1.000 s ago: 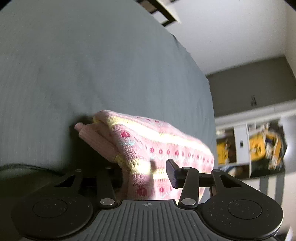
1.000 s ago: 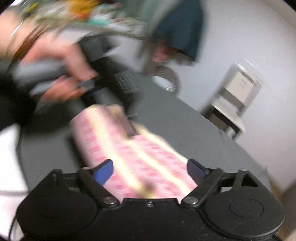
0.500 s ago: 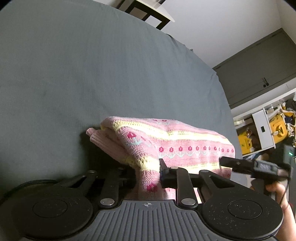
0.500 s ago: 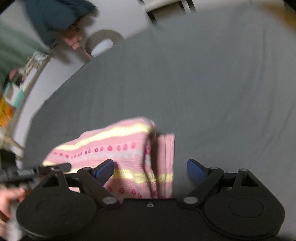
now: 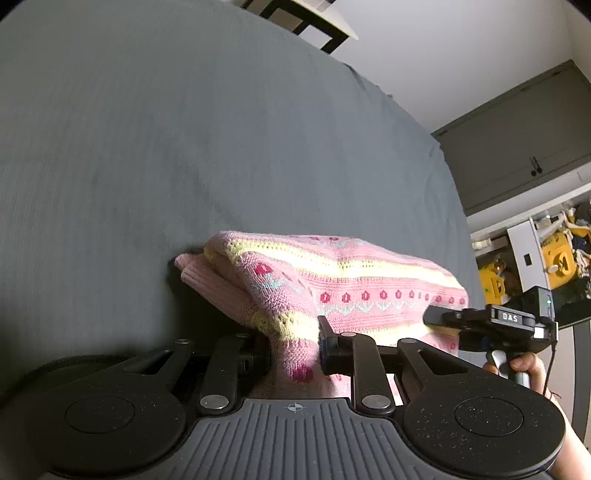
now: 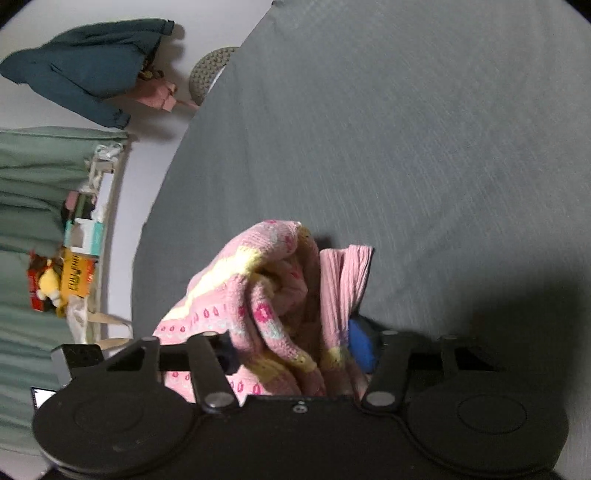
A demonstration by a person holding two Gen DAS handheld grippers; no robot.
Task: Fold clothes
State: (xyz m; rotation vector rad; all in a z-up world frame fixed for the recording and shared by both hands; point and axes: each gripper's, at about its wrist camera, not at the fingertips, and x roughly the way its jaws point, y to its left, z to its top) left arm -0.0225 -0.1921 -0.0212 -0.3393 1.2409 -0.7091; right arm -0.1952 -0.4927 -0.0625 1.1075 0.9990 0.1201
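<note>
Since half a second ago my right gripper (image 6: 295, 347) has swung in on the pink knitted sweater (image 5: 332, 291), whose bundled end now fills the space between its jaws, where before it lay ahead of them. My left gripper (image 5: 291, 350) has hardly moved and has its jaws pinching the sweater's near edge. On the right, the jaws are drawn in around the bunched layers and the ribbed cuff (image 6: 347, 280); the blue pad presses against the knit, so I judge it a grip, though the bundle is thick and the hold may be partial. I read this as the late part of the fold: the sweater is already doubled over into a compact wad, both ends held, lying on the grey bed (image 5: 184, 147). Next I'd need to lift or turn the bundle together with both hands and lay it flat, keeping the loose cuff from slipping out. Behind the sweater the bed stretches smooth and bare. Beyond it, in the left view, stand a dark-framed side table (image 5: 306, 18), a grey cabinet (image 5: 517, 140) and shelves with yellow clutter (image 5: 554, 254); in the right view a dark teal garment (image 6: 85, 70) hangs on the wall above green curtains (image 6: 33, 221).
</note>
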